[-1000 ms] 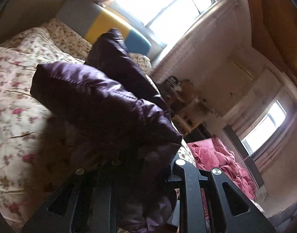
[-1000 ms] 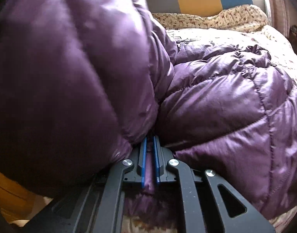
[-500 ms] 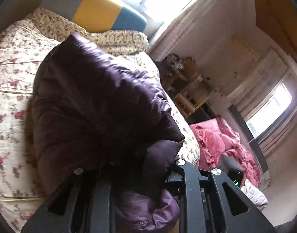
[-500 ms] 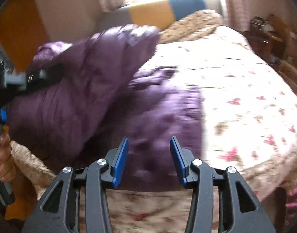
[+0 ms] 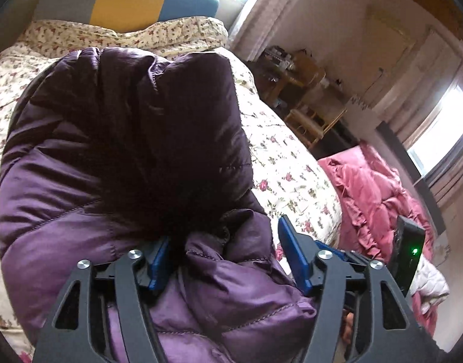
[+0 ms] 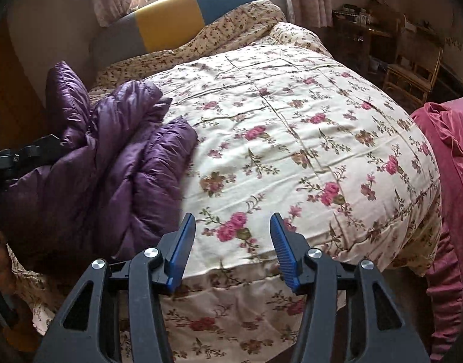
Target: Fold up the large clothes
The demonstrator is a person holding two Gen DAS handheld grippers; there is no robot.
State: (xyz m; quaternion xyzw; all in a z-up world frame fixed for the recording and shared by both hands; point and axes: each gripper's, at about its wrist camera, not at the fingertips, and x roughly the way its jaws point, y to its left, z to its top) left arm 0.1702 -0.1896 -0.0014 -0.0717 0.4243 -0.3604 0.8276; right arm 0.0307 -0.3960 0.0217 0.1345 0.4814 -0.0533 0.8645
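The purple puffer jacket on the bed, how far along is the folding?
Done: the purple puffer jacket lies bundled in a thick fold on the floral quilt. In hand: the left gripper is opening, fabric still between its jaws; the right gripper is opening with nothing in it. Left: neatening the lumpy bundle.

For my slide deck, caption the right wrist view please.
Right gripper opening empty over the floral bedspread, purple puffer jacket bunched alongside.

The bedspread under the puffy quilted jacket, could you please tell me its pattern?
Cream bedspread printed with pink roses and green-brown sprigs; the right wrist view shows it best.
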